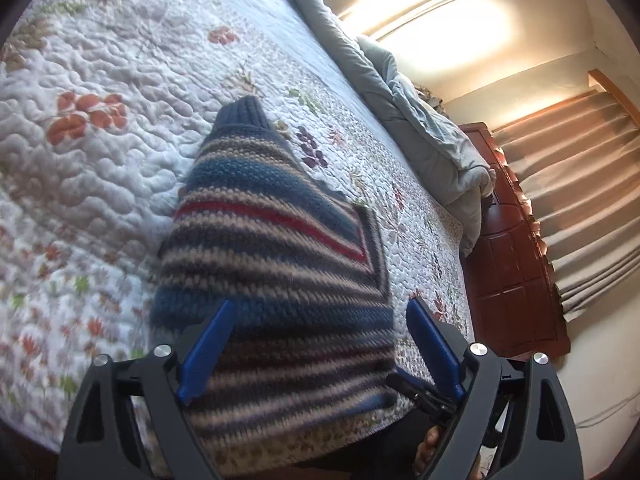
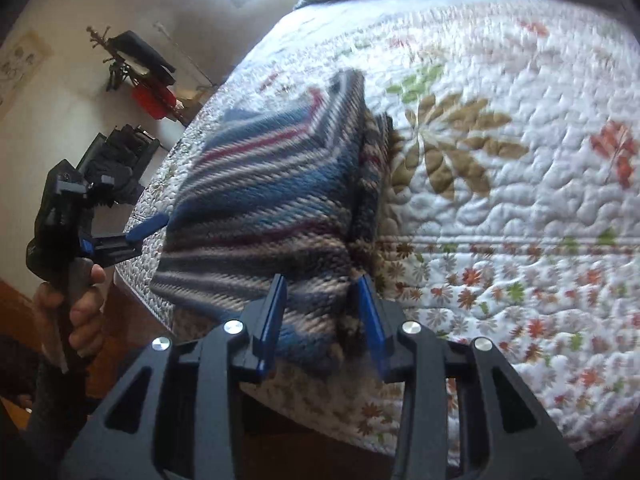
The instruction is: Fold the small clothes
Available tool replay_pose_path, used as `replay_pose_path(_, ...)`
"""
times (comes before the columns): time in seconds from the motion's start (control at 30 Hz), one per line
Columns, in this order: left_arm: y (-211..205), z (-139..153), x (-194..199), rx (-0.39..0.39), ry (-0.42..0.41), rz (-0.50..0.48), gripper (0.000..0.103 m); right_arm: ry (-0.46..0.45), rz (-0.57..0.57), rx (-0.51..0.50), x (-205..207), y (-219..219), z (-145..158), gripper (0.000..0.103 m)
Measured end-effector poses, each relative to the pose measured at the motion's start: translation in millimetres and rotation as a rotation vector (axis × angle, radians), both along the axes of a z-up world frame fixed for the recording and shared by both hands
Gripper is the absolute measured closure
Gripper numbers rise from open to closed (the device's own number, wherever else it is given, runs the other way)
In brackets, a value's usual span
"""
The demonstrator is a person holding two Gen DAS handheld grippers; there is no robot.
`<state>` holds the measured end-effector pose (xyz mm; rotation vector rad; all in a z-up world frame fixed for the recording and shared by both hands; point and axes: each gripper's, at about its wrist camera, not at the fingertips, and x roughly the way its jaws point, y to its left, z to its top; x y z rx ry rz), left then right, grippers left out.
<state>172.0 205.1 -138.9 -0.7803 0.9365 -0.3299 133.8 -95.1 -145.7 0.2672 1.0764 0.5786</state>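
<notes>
Striped sweater (image 1: 272,248) lying mid-frame on floral quilt (image 1: 100,160); left gripper (image 1: 320,312) spread wide above; right gripper (image 2: 322,292) half-spread, pinching nothing.

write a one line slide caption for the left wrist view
Left tool open wide over a striped knit sweater lying on a floral quilt.

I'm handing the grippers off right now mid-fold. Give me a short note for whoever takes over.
Left gripper: jaws wide open, straddling the near end of the striped knit sweater, gripping nothing.
Right gripper: jaws narrower, around the sweater's near edge; the blurred view leaves contact unclear.
Sweater: on the floral quilt near the bed's edge, with one layer already folded over.
Done: a first fold, it seems.
Left: likely fold the rest over, then square it up.
</notes>
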Motion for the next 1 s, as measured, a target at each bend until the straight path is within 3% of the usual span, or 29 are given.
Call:
replay_pose_path(0.07,-11.1,18.0,-26.8,0.082,-0.022,-0.002,0.004,-0.037,-0.004,-0.041,-18.0,-1.9,21.2,0.055)
replay_pose_path(0.13,-27.5,38.2,-62.4,0.213,-0.061,0.003,0.004,-0.079,-0.013,-0.083,-38.0,-2.6,42.8,0.028)
replay_pose_path(0.23,-52.0,58.4,-108.1,0.368,-0.077,-0.005,0.004,-0.172,-0.035,-0.159,-66.8,-1.7,78.8,0.012)
replay_pose_path(0.3,-68.7,73.0,-142.1,0.490,-0.097,0.025,0.004,-0.229,-0.041,-0.185,-88.5,-2.1,98.7,0.009)
replay_pose_path(0.37,-79.3,85.8,-169.9,0.547,-0.124,0.053,0.004,-0.253,-0.064,-0.194,-103.5,-4.7,112.5,0.006)
replay_pose_path(0.63,-117.0,139.6,-236.1,0.685,-0.186,0.113,0.004,-0.395,-0.156,-0.265,-170.9,-2.5,164.1,0.003)
replay_pose_path(0.8,-127.5,157.3,-253.8,0.669,-0.209,0.115,0.004,-0.375,-0.168,-0.273,-194.3,-3.3,168.9,0.003)
replay_pose_path(1.0,-134.4,161.8,-257.6,0.703,-0.195,0.106,0.004,-0.379,-0.172,-0.284,-205.6,-3.8,167.3,0.003)
